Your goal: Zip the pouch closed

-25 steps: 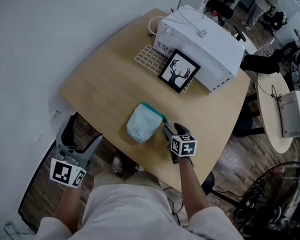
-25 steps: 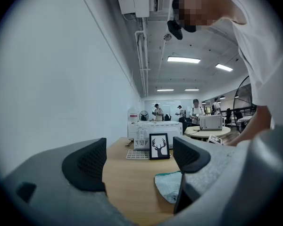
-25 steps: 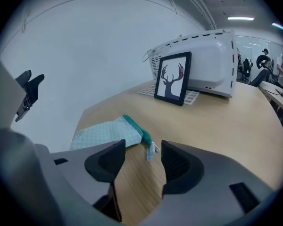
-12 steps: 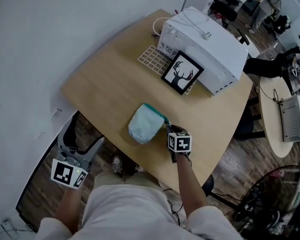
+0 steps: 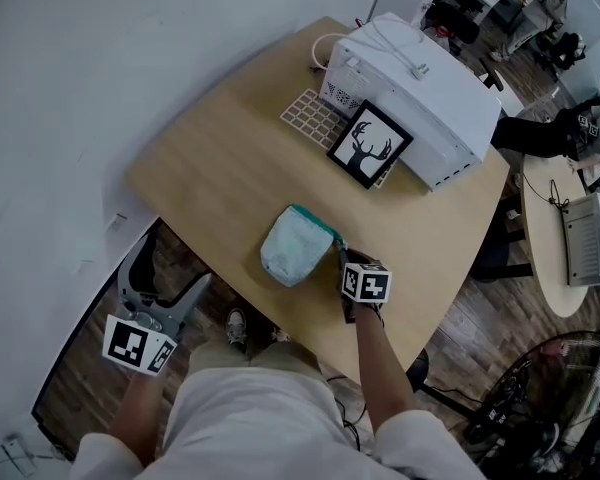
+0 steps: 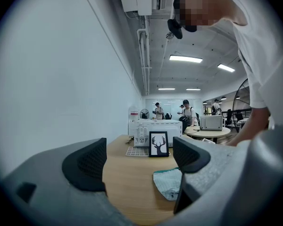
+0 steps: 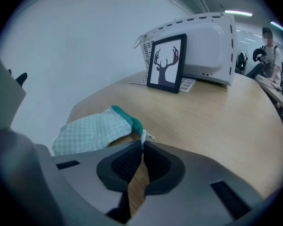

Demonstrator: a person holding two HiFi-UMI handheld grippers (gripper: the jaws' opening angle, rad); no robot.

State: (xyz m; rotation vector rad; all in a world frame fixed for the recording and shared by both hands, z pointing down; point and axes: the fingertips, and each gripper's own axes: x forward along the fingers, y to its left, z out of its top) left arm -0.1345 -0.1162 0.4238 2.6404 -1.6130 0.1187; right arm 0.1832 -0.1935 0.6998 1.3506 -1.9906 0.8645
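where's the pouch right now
In the head view the pouch lies at the near edge of the table, in front of the deer picture; the right gripper has just closed on the zip pull at its right end.

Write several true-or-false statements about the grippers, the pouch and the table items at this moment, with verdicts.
1. The right gripper is shut on the zipper pull. True; its jaws have just closed on it.
2. The left gripper holds the pouch. False: it is open and empty, off the edge of the table.
3. The deer picture lies flat. False: it leans upright against the white appliance.
4. The pouch lies on the table. True.
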